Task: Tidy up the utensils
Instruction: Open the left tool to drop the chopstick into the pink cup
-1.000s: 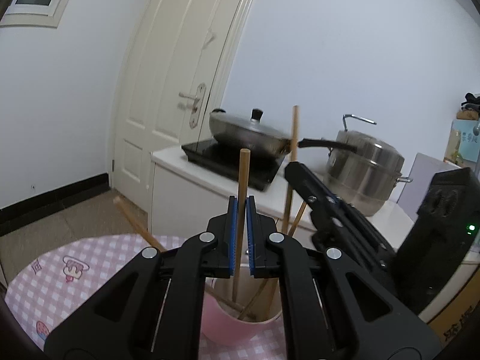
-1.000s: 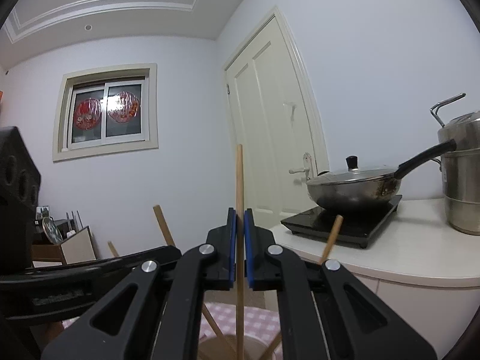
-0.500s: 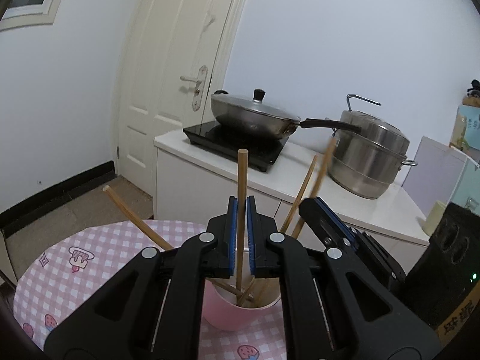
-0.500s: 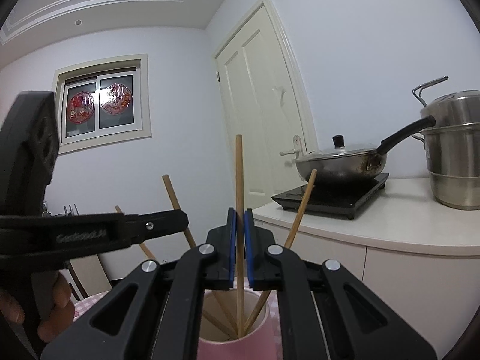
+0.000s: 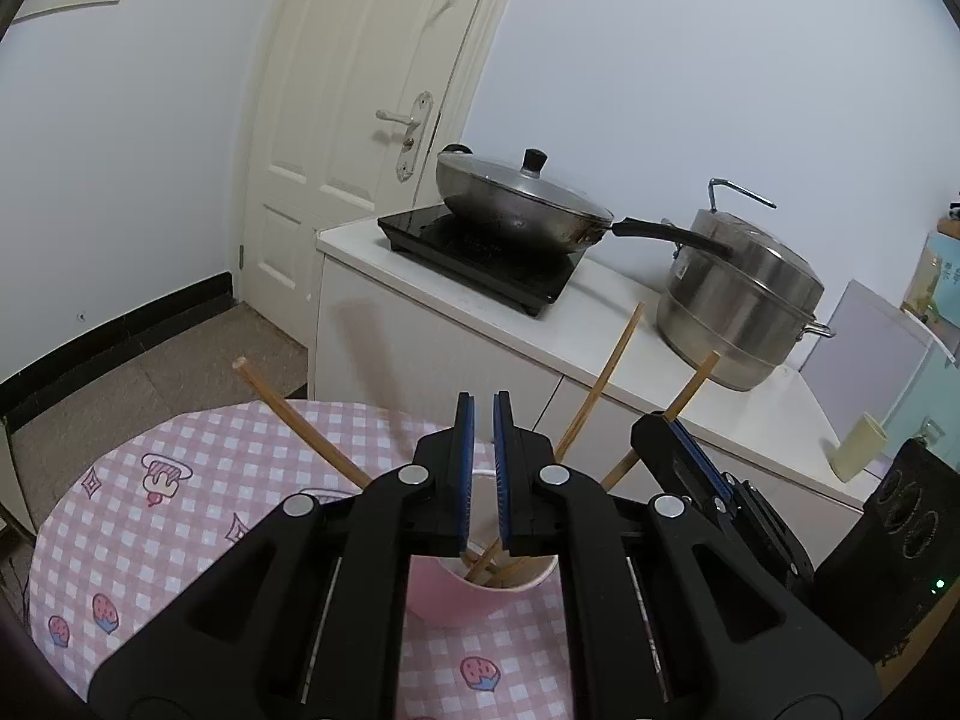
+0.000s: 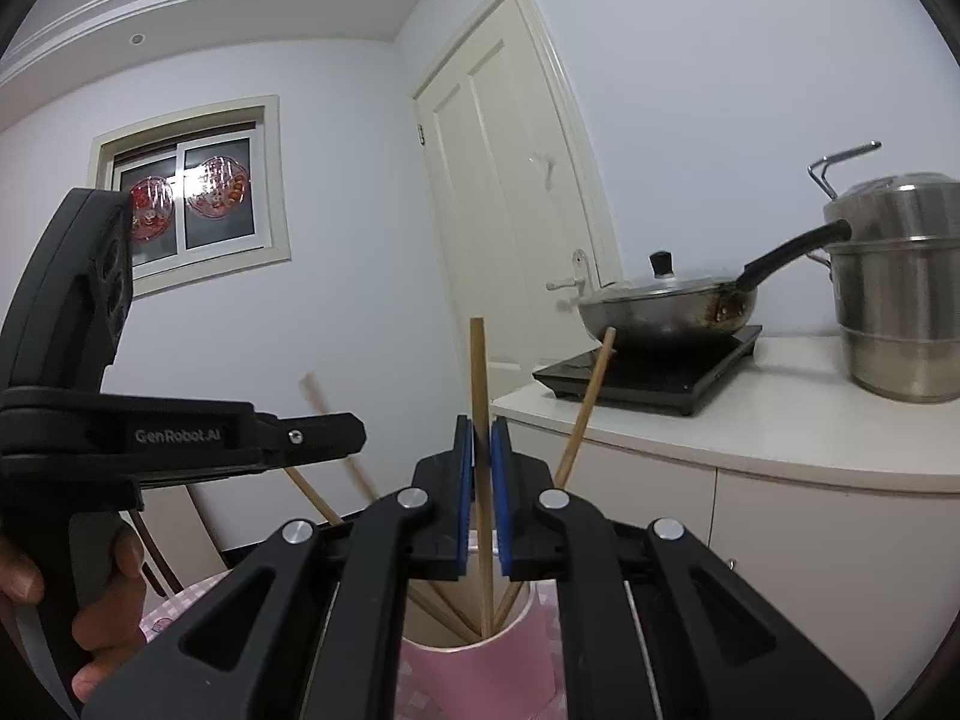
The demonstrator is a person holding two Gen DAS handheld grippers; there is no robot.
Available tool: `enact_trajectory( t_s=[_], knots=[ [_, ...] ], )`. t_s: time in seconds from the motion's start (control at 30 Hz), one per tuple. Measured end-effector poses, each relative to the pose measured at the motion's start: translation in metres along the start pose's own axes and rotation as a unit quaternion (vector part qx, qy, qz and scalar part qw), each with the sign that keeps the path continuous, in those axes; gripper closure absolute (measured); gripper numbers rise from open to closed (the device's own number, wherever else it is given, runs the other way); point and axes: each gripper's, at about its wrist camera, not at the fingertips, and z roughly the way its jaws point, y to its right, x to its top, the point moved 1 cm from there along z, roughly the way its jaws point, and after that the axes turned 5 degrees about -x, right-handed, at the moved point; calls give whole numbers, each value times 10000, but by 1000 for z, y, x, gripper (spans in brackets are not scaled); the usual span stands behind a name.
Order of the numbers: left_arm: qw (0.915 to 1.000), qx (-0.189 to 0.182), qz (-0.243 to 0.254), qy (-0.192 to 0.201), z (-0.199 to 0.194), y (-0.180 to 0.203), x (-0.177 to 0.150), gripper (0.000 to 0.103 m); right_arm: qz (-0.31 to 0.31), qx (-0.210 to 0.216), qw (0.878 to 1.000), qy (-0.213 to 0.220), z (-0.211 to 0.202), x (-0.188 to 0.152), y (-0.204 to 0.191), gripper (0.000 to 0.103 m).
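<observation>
Pink below, black above: holding the left tongs (image 5: 483,462) straight over a pink cup (image 5: 480,600), blue pads a little spread and gripping nothing, with only the cup's white rim showing through the gap; keeping the right tongs (image 6: 480,450) low over the same cup (image 6: 480,678), pads standing slightly apart on either side of an upright wooden chopstick (image 6: 480,372), a thin dark gap showing beside the stick and its lower end reaching down inside the cup. Seeing, from the left wrist, the right tongs (image 5: 660,426) close on the right, and, from the right wrist, the left tongs (image 6: 354,435) pointing in from the left, gripped by the left hand (image 6: 102,618). Finding more chopsticks leaning out of the cup: one (image 5: 300,420) slanting away to the left of the left tongs, two (image 5: 600,384) rising to their right, toward the right tongs. Resting the cup on a pink checked tablecloth (image 5: 180,528) beneath both tongs. Facing, beyond the tips, a white counter (image 5: 600,312) carrying a lidded wok (image 5: 516,204) on a black hob (image 5: 480,258) and a steel steamer pot (image 5: 738,306), with a cream door (image 5: 360,120) further left
</observation>
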Motion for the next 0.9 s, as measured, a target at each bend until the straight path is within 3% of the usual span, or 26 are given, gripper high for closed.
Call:
enact_trajectory(
  t_s=[0.13,0.2,0.3,0.53,0.9],
  knots=[
    [9999,3,81,-77,-4,3,0,96,88,-49,9999,-43,-3,0,1,88],
    [10000,-19,65,-69,-8,3,0,93,94,-75,9999,-55,-5,1,1,78],
    [10000,-5,-22,44,-16,1,0,48,54,-113,9999,-53,-8,1,0,72],
    [9992,171,219,297,-44,2,-4,45,51,-192,9998,-56,-20,5,-2,61],
    [9978,625,211,69,-75,-41,-30,44,131,-297,9989,-338,-37,-5,-7,57]
  ],
)
